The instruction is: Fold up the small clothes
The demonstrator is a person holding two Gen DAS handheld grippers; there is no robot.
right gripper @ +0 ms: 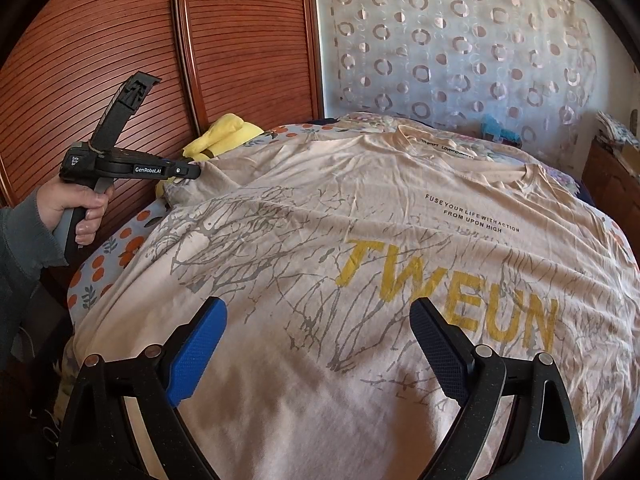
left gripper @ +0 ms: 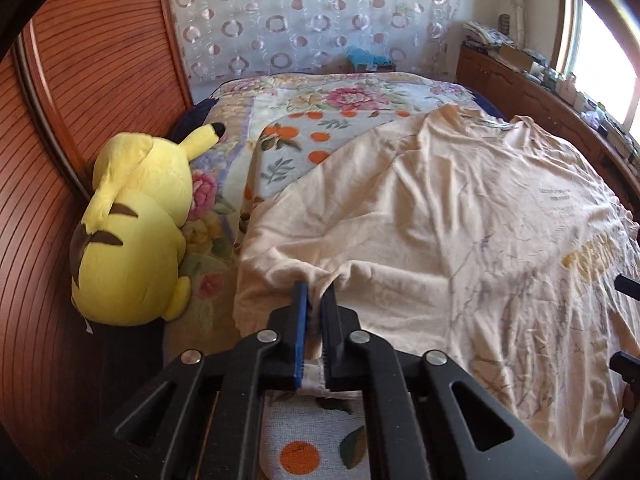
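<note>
My left gripper (left gripper: 315, 300) is clamped on the sleeve edge of the peach T-shirt (right gripper: 360, 280), a fold of fabric pinched between its pads, at the shirt's nine o'clock side nearest the yellow Pikachu plush (left gripper: 136, 228). My right gripper (right gripper: 318, 344) hangs with jaws spread wide above the shirt's lower front, gripping nothing. The T-shirt lies spread face up across the floral bedspread (left gripper: 280, 152), its collar toward twelve o'clock, the wooden slatted wardrobe (right gripper: 100, 40) standing at ten o'clock.
</note>
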